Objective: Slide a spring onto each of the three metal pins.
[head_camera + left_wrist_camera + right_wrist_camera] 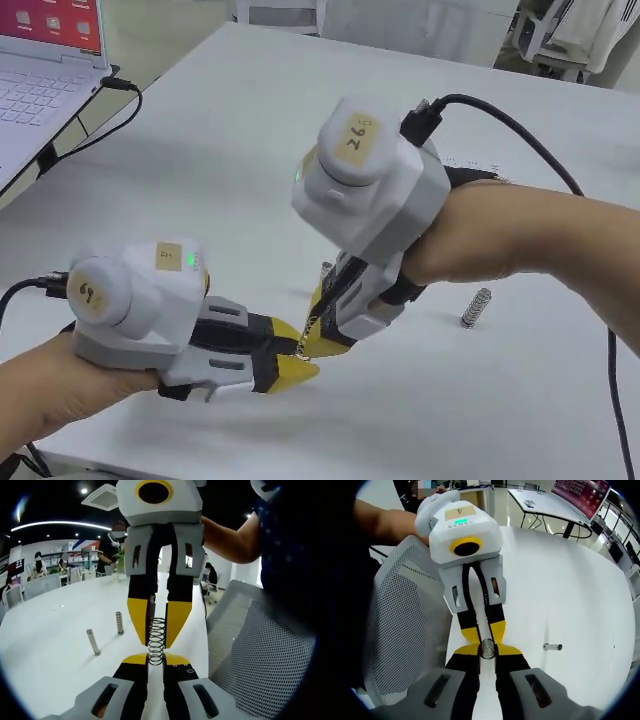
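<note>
Left gripper (293, 362): near left, closed on one end of the spring; best held steady, without twisting.
Spring (156, 640): in the air above the tabletop (200, 150), pinched between both grippers tip to tip; coils not to be crushed.
Right gripper (318, 336): closed around the other coils; safer to release one side at a time.
Bare pin (93, 642): upright, apart from the held spring; calls for lining the bore over its top before lowering.
Sprung pin (476, 307): right, already loaded; to be left alone.
</note>
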Available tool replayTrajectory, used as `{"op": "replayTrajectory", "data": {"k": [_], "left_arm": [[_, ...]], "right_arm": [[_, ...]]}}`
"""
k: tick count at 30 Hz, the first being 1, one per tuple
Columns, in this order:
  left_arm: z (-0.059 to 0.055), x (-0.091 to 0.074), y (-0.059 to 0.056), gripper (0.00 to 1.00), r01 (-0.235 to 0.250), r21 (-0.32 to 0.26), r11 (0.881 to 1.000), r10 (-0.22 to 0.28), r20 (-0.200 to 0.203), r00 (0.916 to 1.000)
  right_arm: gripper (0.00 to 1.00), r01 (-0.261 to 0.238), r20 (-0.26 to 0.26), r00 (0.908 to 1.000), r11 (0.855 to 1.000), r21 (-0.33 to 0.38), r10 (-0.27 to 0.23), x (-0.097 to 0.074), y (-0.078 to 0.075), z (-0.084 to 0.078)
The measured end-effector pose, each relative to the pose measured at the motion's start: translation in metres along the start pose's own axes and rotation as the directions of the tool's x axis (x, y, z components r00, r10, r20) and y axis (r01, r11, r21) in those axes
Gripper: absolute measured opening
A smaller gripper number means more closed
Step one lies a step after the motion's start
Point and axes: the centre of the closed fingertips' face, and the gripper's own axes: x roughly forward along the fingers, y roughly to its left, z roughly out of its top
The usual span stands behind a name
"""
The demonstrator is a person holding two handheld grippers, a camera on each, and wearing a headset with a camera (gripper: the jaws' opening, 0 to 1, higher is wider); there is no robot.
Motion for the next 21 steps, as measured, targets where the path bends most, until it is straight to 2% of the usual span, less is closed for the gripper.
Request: {"op": "replayTrajectory", "data": {"k": [5, 10, 21], "left_arm": [[-0.0012, 0.0007, 0.0001, 0.03, 0.000, 0.002, 1.000, 0.000, -0.002, 1.0000], [0.0006, 0.0007, 0.0005, 0.07, -0.002, 0.002, 1.000, 0.002, 0.007, 1.0000], [0.0008, -0.0010, 0.0044, 0.24, -0.026, -0.023, 0.999, 0.026, 0.019, 0.9995]], "right_arm": [[0.08, 0.000, -0.007, 1.0000, 1.000, -0.003, 0.000, 0.0006, -0.0001, -0.0014], [0.08, 0.008, -0.009, 0.9999, 1.000, -0.003, -0.008, -0.0013, -0.0027, -0.0015], [0.08, 0.022, -0.024, 0.9995, 1.000, 0.007, -0.022, -0.0045, -0.0069, -0.0085]]}}
